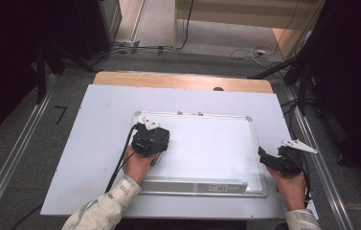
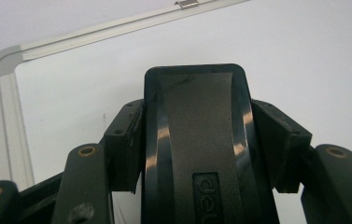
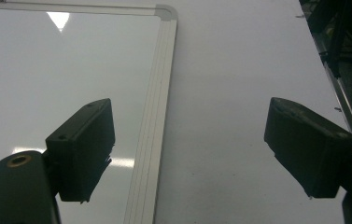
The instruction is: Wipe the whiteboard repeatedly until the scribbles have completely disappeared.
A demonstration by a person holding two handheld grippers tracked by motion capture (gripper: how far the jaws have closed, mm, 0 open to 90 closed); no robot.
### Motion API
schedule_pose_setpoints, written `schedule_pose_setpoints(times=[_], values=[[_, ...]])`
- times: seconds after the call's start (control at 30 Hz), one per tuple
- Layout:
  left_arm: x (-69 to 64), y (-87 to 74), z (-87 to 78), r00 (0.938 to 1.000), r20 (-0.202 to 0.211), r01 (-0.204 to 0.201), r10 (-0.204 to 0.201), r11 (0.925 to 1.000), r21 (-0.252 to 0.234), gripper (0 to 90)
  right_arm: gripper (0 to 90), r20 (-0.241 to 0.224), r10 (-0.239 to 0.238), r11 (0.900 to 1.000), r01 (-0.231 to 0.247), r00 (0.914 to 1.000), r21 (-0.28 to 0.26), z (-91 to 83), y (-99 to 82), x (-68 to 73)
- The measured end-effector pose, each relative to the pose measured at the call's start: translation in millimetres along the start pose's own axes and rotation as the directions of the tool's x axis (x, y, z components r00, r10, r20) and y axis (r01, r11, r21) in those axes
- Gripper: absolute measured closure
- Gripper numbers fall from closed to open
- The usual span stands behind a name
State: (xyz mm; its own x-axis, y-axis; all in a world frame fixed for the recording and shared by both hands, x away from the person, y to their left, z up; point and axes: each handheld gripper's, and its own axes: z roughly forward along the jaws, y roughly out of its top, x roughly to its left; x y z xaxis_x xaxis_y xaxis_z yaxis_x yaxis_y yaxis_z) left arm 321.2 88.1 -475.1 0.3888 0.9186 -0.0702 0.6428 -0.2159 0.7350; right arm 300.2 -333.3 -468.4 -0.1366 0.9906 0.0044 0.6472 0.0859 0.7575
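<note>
A white whiteboard (image 1: 207, 143) with a silver frame lies flat on the table. My left gripper (image 1: 150, 138) is over the board's near-left part, held by a hand in a camouflage sleeve. In the left gripper view, my left gripper (image 2: 201, 140) is shut on a black whiteboard eraser (image 2: 197, 107), whose top faces the camera, with the board's corner frame (image 2: 5, 116) beyond it. My right gripper (image 1: 268, 158) hovers at the board's right edge. In the right gripper view, my right gripper (image 3: 190, 140) stands open and empty, its jaws straddling the frame strip (image 3: 157, 93).
The board rests on a white sheet (image 1: 96, 129) that covers a wooden table (image 1: 183, 80). A silver pen ledge (image 1: 197, 184) runs along the board's near edge. Metal rails (image 1: 15, 158) flank the table, and cables (image 1: 250, 51) lie on the floor behind it.
</note>
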Motion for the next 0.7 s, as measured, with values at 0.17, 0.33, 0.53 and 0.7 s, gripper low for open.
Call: schedule_pose_setpoints(times=[0.17, 0.33, 0.53, 0.7], values=[[-2.7, -1.6, 3.3, 0.9998, 0.015, -0.015, 0.015, 0.9999, 0.009, 40.9, 14.9, 0.0, 0.0, 1.0, 0.0, 1.0, 0.0, 0.0, 0.0, 0.0], [-5.1, -2.7, 4.5, 0.9992, 0.026, -0.03, 0.03, 0.9994, 0.016, 40.8, 14.9, 0.001, -0.001, 1.0, 0.001, 1.0, 0.002, 0.1, 0.0, -0.1], [-9.8, -5.9, 9.7, 0.9986, 0.025, -0.049, 0.048, 0.9977, 0.048, 40.9, 14.9, 0.001, -0.003, 1.0, 0.003, 1.0, 0.002, 0.4, 0.0, 0.3], [-12.0, -6.0, 10.4, 0.9975, 0.022, -0.069, 0.067, 0.9957, 0.063, 40.8, 14.9, 0.003, -0.003, 1.0, 0.003, 1.0, 0.004, 0.9, 0.0, 0.4]])
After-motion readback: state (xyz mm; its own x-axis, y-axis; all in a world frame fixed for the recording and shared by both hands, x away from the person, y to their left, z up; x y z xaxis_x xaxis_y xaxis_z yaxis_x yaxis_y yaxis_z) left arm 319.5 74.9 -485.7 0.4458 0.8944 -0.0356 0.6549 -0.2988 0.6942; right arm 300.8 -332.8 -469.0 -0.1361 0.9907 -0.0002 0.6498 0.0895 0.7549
